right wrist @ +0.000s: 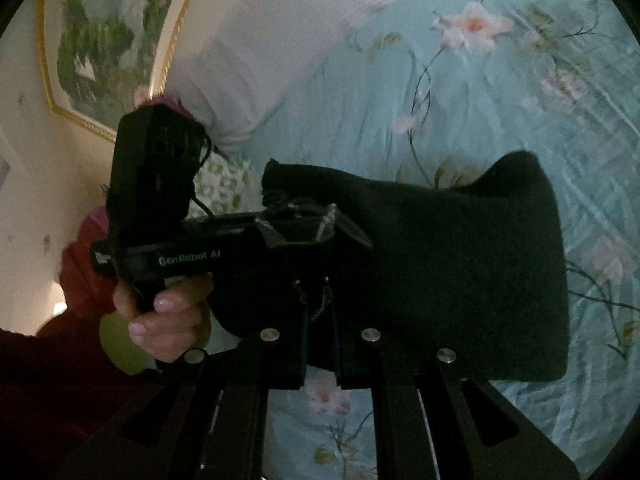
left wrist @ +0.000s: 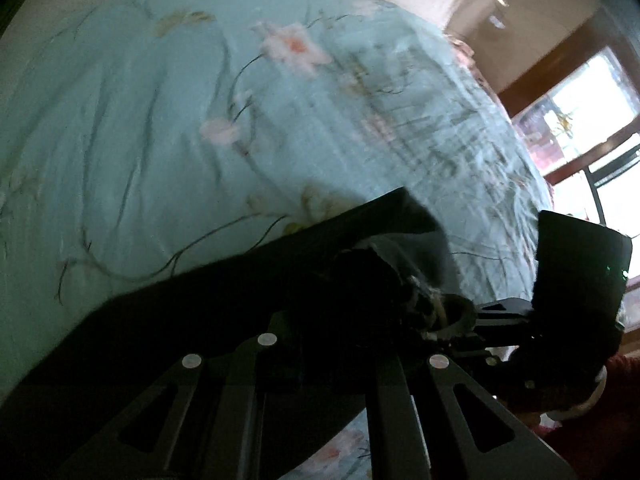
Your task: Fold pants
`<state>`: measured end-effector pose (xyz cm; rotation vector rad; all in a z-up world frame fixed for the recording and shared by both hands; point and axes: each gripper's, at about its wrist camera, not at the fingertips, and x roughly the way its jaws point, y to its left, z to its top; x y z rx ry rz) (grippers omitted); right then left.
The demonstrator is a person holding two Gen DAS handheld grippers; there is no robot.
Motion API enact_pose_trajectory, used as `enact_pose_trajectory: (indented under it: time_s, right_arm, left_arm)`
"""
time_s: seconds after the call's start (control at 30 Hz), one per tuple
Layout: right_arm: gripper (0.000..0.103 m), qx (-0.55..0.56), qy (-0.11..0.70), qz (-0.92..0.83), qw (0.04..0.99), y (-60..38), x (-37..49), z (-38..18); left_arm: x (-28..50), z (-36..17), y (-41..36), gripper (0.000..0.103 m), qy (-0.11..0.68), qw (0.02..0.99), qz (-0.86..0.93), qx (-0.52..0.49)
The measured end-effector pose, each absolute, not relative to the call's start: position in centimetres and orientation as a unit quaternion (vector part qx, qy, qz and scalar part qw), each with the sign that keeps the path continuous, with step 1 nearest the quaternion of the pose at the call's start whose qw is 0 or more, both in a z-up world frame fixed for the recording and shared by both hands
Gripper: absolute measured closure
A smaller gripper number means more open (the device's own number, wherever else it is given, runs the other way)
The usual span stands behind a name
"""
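The black pants (left wrist: 224,312) hang in the air above the teal flowered bedspread (left wrist: 160,120), held as a folded band. My left gripper (left wrist: 344,280) is shut on their upper edge; the cloth hides its fingertips. In the right wrist view the pants (right wrist: 460,280) spread to the right, and my right gripper (right wrist: 320,320) is shut on the cloth near their left end. The left gripper (right wrist: 320,220) shows there, clamped on the same bunched edge just above. The right gripper's body (left wrist: 580,280) shows at the right of the left wrist view.
The bedspread (right wrist: 480,100) fills the background. A white pillow (right wrist: 260,60) lies at the bed's head below a gold-framed picture (right wrist: 100,40). A window (left wrist: 592,92) with dark frames is at the far right. The person's hand (right wrist: 168,320) holds the left gripper's handle.
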<state>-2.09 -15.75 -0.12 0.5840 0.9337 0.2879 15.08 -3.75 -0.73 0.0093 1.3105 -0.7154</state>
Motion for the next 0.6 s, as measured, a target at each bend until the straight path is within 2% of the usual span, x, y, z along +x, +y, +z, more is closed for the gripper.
enact_pose_trajectory:
  time_s: [0.17, 0.43, 0.47, 0.5, 0.6]
  right_arm:
    - [0.092, 0.246, 0.471, 0.121, 0.838, -14.8, -1.5, -1.3]
    - [0.084, 0.246, 0.502, 0.106, 0.822, -14.6, -0.8, -2.5]
    - [0.079, 0.246, 0.504, 0.107, 0.821, -14.5, -0.8, -2.5]
    - [0.069, 0.247, 0.506, 0.111, 0.819, -14.3, -0.7, -2.4]
    - [0.057, 0.230, 0.511, 0.120, 0.819, -13.3, -0.6, -2.2]
  left_arm:
    - [15.0, -2.1, -2.3, 0.097, 0.605, 0.742, -0.290, -0.011]
    - [13.7, -3.0, -0.2, 0.096, 0.612, 0.756, -0.230, -0.040]
    - [13.6, -2.9, 0.3, 0.096, 0.612, 0.757, -0.221, -0.050]
    - [13.3, -2.8, 1.0, 0.096, 0.611, 0.761, -0.209, -0.063]
    - [12.2, -2.5, 2.5, 0.094, 0.607, 0.768, -0.184, -0.089]
